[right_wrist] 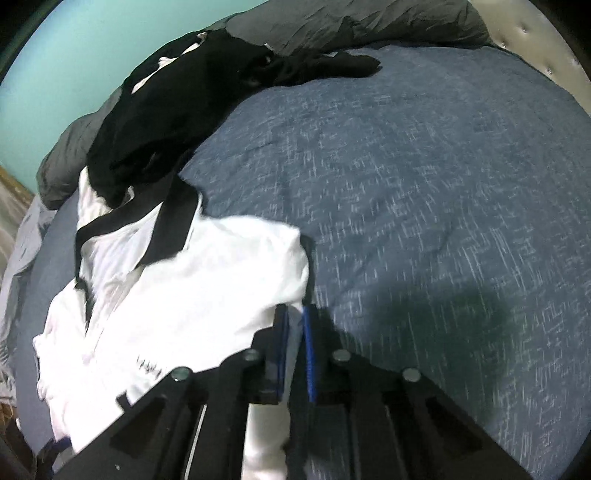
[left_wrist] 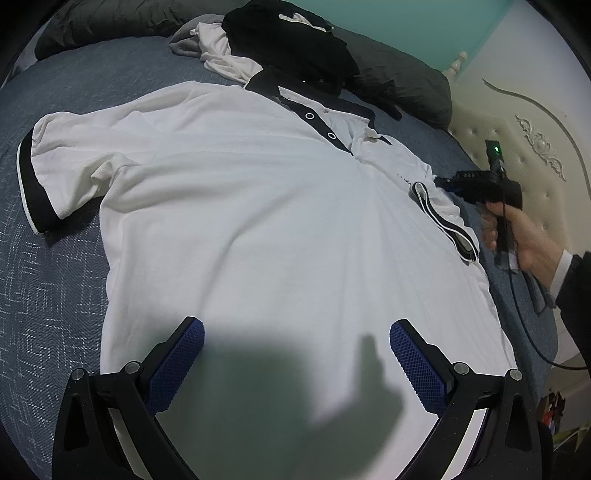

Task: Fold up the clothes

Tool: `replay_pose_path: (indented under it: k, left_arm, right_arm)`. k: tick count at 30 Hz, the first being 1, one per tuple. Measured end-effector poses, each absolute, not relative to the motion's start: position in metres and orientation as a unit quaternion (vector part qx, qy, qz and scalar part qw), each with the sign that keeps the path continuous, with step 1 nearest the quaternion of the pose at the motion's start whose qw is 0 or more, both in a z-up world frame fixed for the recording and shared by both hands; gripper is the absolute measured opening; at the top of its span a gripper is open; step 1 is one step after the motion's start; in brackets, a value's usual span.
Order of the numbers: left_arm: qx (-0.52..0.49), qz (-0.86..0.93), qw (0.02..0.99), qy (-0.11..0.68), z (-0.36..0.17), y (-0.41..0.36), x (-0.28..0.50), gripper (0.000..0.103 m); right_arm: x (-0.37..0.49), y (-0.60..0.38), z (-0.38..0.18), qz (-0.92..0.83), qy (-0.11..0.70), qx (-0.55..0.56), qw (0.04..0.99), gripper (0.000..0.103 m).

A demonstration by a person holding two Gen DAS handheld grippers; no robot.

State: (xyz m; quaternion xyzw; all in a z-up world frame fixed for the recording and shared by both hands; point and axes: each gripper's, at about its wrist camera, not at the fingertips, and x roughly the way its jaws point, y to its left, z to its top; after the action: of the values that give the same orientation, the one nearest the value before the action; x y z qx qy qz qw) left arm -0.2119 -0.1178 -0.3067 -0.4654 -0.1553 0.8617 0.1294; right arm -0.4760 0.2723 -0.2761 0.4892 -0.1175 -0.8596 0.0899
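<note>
Your left gripper [left_wrist: 295, 354] hangs open over the white polo shirt [left_wrist: 240, 206] spread on the bed [left_wrist: 55, 295]; your right gripper [right_wrist: 295, 332] pinches its sleeve. Fold that sleeve inward next.

Under my tongs lies a blue bedspread [left_wrist: 66, 295] with pale woven flecks. A dark grey duvet [left_wrist: 406, 85] is bunched along its far edge. Beyond stand a cream tufted headboard [left_wrist: 517, 122] and a teal wall [left_wrist: 406, 22].

Black left gripper [left_wrist: 296, 363] with blue textured pads [left_wrist: 177, 365], silver screws [left_wrist: 132, 367], right gripper [right_wrist: 295, 354] alike, dark sleeve [left_wrist: 576, 280], white cuff [left_wrist: 561, 264], black cable [left_wrist: 532, 332]
</note>
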Motion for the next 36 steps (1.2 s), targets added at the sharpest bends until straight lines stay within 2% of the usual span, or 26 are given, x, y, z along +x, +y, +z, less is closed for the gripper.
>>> replay_pose_path:
  k: [8,19,21,29,36]
  left_arm:
    - [-0.466,0.861,0.132,-0.158,-0.307,-0.119,-0.212,0.103]
    - [-0.468,0.860,0.131,-0.155,-0.309,-0.117,-0.213,0.103]
    - [-0.468,0.860,0.132,-0.156,-0.310,-0.117,-0.214,0.103]
    - [-0.468,0.859,0.134,-0.156,-0.310,-0.117,-0.212,0.103]
    - [-0.470,0.859,0.134,-0.153,-0.311,-0.115,-0.212,0.103]
  right_arm:
    - [-0.483,0.289,-0.260,-0.869,-0.176,0.457,0.077,0.008]
    - [-0.503,0.270,-0.281,-0.854,-0.145,0.492,0.086,0.008]
    - [-0.508,0.268,-0.283,-0.859,-0.141,0.487,0.079,0.004]
    - [-0.525,0.263,-0.274,-0.874,-0.115,0.466,0.072,0.001]
    - [-0.518,0.286,-0.259,-0.877,-0.139,0.455,0.065,0.002]
